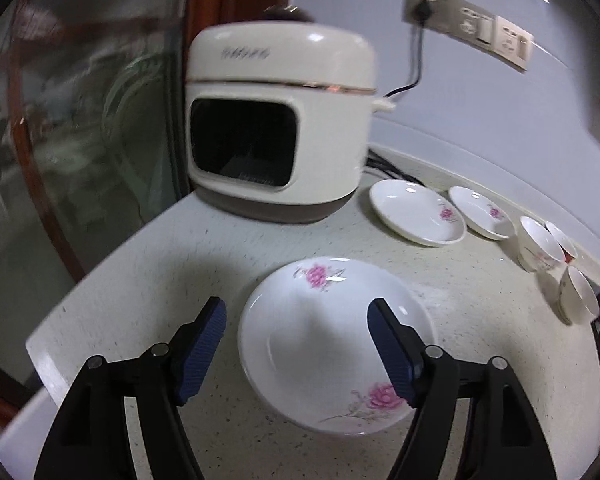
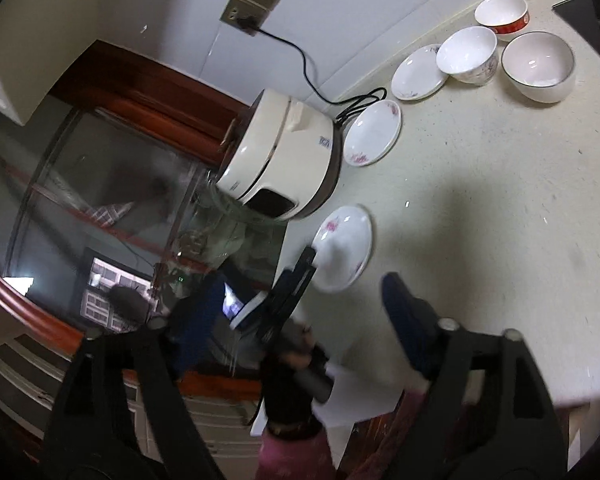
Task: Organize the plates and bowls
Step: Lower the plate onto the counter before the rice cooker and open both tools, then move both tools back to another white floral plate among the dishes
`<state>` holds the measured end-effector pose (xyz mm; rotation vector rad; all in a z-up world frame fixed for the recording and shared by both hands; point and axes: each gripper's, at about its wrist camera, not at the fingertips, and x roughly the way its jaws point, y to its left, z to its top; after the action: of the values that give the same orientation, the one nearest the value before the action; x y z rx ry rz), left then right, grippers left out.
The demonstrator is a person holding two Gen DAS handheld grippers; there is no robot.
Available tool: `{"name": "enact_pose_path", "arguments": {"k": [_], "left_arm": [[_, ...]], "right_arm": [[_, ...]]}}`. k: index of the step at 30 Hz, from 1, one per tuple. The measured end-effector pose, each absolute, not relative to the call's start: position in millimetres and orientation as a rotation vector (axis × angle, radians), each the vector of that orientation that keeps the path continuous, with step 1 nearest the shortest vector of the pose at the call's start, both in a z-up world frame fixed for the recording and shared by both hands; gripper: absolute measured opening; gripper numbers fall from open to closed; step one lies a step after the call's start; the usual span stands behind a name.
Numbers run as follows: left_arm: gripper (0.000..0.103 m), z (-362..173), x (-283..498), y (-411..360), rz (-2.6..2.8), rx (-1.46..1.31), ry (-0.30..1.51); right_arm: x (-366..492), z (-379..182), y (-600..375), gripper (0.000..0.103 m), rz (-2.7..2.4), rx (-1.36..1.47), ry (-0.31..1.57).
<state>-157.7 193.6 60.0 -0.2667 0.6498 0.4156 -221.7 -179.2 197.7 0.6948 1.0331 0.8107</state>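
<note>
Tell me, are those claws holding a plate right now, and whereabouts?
Nothing is held. The left gripper is open above the nearest plate; the right gripper is open and empty.

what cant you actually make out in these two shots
- Left wrist view: the near plate sits between the open left gripper fingers; the right finger covers part of its rim.
- Left wrist view: the bowls overlap at the right edge, so their count is unclear there.
- Right wrist view: the right gripper is motion-blurred; its left finger is smeared.
- Both views: the lettering on the rice cooker is too blurred to read.
</note>
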Motion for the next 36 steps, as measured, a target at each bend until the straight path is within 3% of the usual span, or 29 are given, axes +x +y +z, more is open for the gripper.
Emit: {"name": "enact_pose_path", "arguments": {"k": [12,17,19,22,25,29,31,33,36], "left_arm": [[0.075,82,-165,175,0.408,-0.209,0.629],[0.075,87,-154,167,0.372,-0.184,0.638],[0.076,89,-149,163,0.353,-0.182,0.645],[0.080,93,-129,161,0.285,-0.240,0.680],[0.081,95,-103,160,0.214,-0.295,0.729],[0.082,89,-63,168,0.189,-0.357,0.806],[0.082,82,-42,175,0.196,-0.393,0.857],[0.082,77,-23,180,0.200,-0.403,0.888],[0.082,72,-9,180,0.210,-0.382,0.902]], "right_arm": [[-213,188,-174,0.085,0.928,0.689,1.094],[-208,188,-188,0.085,0.843,0.674,1.015],[-207,187,-187,0.087,0.821,0.624,0.964],[-175,165,-183,0.099,0.760,0.521,0.895],[-120,126,-169,0.099,0.519,0.344,0.872],[-55,84,-149,0.076,0.527,0.300,0.956],[-23,59,-136,0.071,0.530,0.328,1.038],[-1,41,-121,0.054,0.535,0.337,1.088],[19,31,-97,0.045,0.546,0.314,1.088]]}}
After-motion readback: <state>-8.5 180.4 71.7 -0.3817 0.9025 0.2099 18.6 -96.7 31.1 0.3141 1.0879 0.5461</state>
